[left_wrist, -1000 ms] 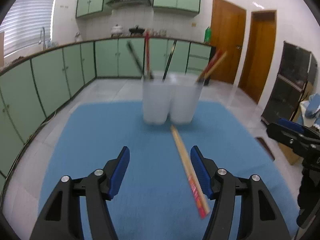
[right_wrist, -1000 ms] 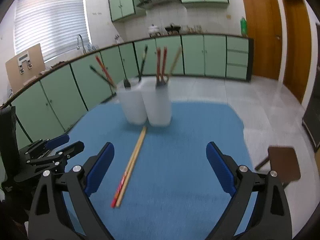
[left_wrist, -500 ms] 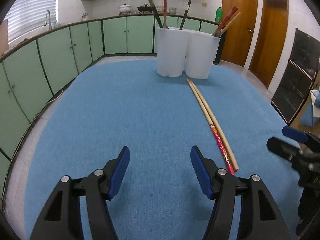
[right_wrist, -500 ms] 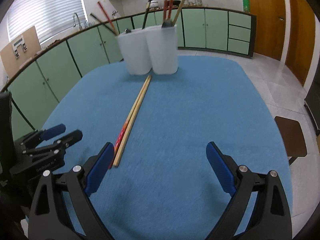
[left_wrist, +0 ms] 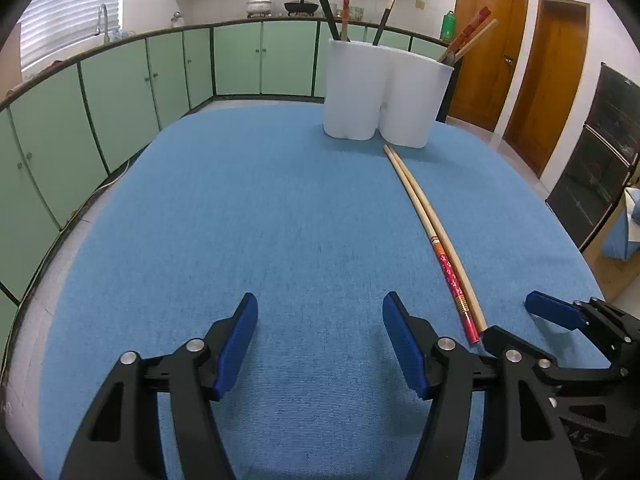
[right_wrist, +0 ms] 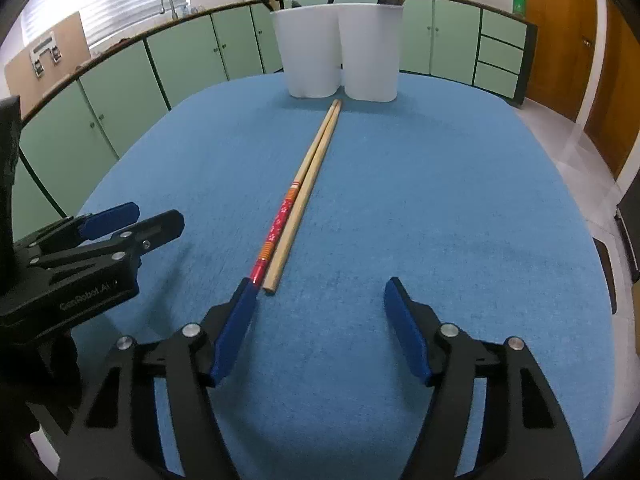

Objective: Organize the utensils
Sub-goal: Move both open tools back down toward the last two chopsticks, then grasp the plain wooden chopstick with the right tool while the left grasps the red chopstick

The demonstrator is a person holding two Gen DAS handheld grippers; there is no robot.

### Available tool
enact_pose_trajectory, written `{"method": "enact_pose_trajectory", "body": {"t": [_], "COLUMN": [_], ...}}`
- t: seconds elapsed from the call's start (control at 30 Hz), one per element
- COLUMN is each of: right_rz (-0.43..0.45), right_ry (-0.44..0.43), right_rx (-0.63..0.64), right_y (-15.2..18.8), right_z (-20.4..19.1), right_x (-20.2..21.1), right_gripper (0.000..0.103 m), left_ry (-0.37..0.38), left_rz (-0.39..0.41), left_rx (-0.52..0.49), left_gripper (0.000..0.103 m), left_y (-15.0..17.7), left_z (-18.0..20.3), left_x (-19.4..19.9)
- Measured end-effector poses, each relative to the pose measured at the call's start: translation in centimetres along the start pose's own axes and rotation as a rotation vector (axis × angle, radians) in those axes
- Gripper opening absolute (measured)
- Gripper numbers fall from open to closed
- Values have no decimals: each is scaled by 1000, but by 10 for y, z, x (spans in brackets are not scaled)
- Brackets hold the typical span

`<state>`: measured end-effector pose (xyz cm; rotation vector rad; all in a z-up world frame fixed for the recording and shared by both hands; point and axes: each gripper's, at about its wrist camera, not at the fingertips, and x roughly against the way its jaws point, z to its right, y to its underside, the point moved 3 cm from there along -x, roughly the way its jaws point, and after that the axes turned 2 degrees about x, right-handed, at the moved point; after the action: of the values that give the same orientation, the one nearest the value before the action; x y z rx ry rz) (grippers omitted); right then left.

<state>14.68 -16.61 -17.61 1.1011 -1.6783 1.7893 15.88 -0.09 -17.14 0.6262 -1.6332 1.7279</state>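
Right gripper and left gripper both gape empty. Two chopsticks lie loose before the white holder. Pickup pending; right must centre over their near ends.

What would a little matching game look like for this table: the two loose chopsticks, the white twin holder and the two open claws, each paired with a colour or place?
1. plain bamboo chopstick
2. red-patterned chopstick
3. white twin-cup plastic holder
4. right gripper

a. far end of blue cloth
b. open, left finger by the red tip
c. bare tan wood
d. lies left of its partner

Pairs: 1-c, 2-d, 3-a, 4-b
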Motion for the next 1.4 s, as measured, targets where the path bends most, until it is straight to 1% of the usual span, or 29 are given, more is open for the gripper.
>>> {"method": "enact_pose_trajectory", "body": {"t": [0.13, 0.17, 0.23, 0.27, 0.3, 0.37, 0.43, 0.5, 0.63, 0.73, 0.8, 0.87, 1.0, 1.07, 1.2, 1.4], "right_rz": [-7, -7, -8, -8, -7, -5, 2, 4, 8, 3, -3, -4, 8, 18, 21, 21], "right_ry": [32, 53, 101, 111, 100, 48, 12, 2, -13, -11, -26, -30, -48, -40, -9, 22], "right_rx": [12, 13, 12, 5, -4, -30, -35, -28, -24, -13, -7, -7, -33, -53, -92, -121], "right_y": [-2, -2, -2, -1, 0, 3, 3, 3, -1, -5, -7, -7, -5, -2, 6, 13], "right_z": [-1, 1, 6, 9, 11, 14, 14, 12, 7, 5, 4, 3, 8, 14, 29, 48], "right_x": [-3, -3, -1, 1, 2, 6, 7, 6, 0, -5, -8, -8, -2, 2, 9, 15], "right_gripper": [60, 58, 58, 58, 58, 57, 53, 47, 39, 31, 11, 6, 6, 6, 6, 6], "left_ry": [1, 2, 3, 3, 4, 3, 1, -1, -4, -9, -10, -13, -19, -16, 13, 59], "left_rz": [-5, -6, -7, -8, -9, -12, -16, -14, -10, -16, -15, -14, -13, -10, 0, 6], "left_rx": [-9, -8, -2, 2, 5, 6, 4, -1, -5, -8, -10, -14, -30, -33, -29, -60], "left_gripper": [64, 64, 64, 64, 64, 64, 64, 64, 65, 65, 65, 65, 65, 65, 65, 65], "left_y": [1, 1, 1, 1, 1, 1, 2, 2, 2, 3, 3, 3, 3, 3, 4, 9], "left_z": [1, 1, -1, -1, -2, -2, -2, -1, 0, 1, 1, 2, 6, 8, 17, 43], "left_x": [0, -1, 0, 0, 0, -1, -2, -1, -1, -2, -1, -1, -1, 1, 6, 9]}}
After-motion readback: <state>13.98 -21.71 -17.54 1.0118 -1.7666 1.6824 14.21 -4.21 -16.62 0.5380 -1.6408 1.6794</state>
